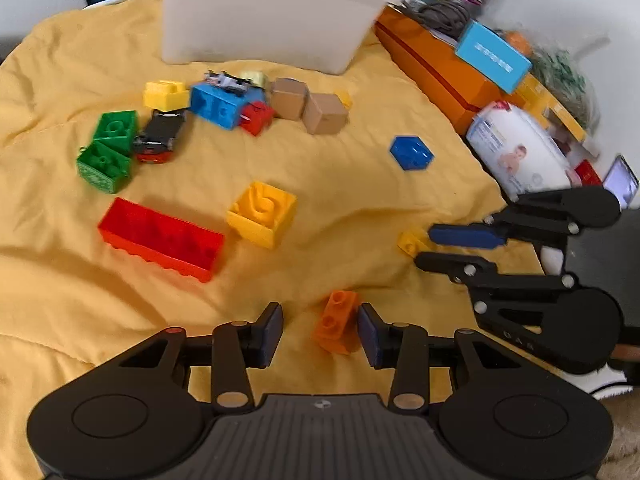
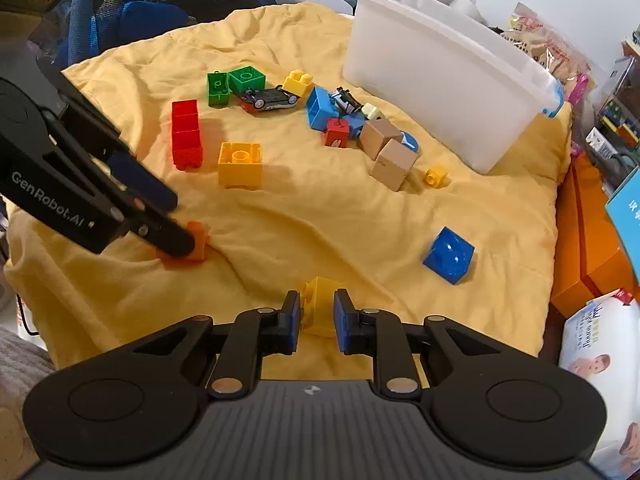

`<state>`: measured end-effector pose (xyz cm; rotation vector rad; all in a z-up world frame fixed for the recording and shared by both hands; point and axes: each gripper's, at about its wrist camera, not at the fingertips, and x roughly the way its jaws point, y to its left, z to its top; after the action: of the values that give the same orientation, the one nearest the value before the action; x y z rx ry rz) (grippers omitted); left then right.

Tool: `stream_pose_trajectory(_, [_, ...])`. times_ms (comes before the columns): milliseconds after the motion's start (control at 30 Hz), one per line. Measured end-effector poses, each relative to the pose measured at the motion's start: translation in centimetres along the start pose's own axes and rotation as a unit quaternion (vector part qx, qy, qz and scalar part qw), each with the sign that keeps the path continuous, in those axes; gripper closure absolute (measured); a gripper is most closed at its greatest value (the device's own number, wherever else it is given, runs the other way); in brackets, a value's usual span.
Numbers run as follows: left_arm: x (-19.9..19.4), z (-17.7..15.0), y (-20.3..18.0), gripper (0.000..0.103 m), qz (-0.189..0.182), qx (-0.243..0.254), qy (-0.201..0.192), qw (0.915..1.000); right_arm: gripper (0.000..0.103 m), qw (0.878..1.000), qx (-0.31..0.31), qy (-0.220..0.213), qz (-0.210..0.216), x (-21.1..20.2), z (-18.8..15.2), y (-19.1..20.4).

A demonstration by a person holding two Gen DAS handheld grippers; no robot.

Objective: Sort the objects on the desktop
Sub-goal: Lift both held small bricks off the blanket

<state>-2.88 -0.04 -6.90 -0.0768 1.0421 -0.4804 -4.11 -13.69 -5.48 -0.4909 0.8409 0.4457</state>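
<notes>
Toy bricks lie scattered on a yellow cloth (image 1: 360, 184). My left gripper (image 1: 320, 330) is open, its jaws on either side of a small orange brick (image 1: 336, 322), which lies closer to the right finger; the brick also shows in the right wrist view (image 2: 196, 244). My right gripper (image 2: 317, 318) is open around a small yellow brick (image 2: 320, 304), seen in the left wrist view (image 1: 412, 242) beside the right gripper (image 1: 424, 246). A white bin (image 1: 264, 16) (image 2: 448, 92) stands at the back.
On the cloth lie a long red brick (image 1: 160, 238), a yellow brick (image 1: 262, 214), a blue hexagon piece (image 1: 412, 152), green bricks (image 1: 108, 148), a toy car (image 1: 160, 136), a blue brick (image 1: 216, 106) and wooden cubes (image 1: 310, 108). Orange boxes (image 1: 440, 68) and a wipes pack (image 1: 516, 148) line the right edge.
</notes>
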Motion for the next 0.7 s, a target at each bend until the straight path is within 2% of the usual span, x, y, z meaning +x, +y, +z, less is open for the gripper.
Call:
stream_pose_trajectory(167, [0.1, -0.4, -2.6, 0.072, 0.013, 0.067, -0.001, 0.9977, 0.08, 1.0, -0.014, 0.001, -0.005, -0.1, -0.1, 0.4])
stream_pose_trajectory(333, [0.1, -0.6, -4.5, 0.076, 0.032, 0.125, -0.005, 0.9916, 0.069, 0.999, -0.032, 0.004, -0.009, 0.1, -0.3, 1.0])
stream_pose_trajectory(467, [0.2, -0.5, -5.0, 0.076, 0.044, 0.142, -0.012, 0.9888, 0.074, 1.0, -0.016, 0.004, -0.013, 0.2, -0.4, 0.5])
stream_pose_trajectory(500, [0.3, -0.5, -5.1, 0.077, 0.046, 0.147, -0.013, 0.988, 0.078, 1.0, -0.005, 0.005, -0.013, 0.3, -0.4, 0.2])
stream_pose_trajectory(567, [0.8, -0.4, -5.2, 0.086, 0.047, 0.149, -0.008, 0.9877, 0.08, 0.999, 0.031, 0.015, -0.005, 0.7, -0.6, -0.8])
stream_pose_trajectory(633, [0.8, -0.2, -5.3, 0.086, 0.052, 0.144, -0.008, 0.9882, 0.086, 0.996, 0.085, 0.015, 0.017, 0.8, -0.9, -2.2])
stream_pose_trajectory(700, [0.2, 0.1, -5.3, 0.086, 0.062, 0.147, -0.021, 0.987, 0.086, 0.992, 0.124, 0.014, 0.027, 0.4, -0.9, -3.4])
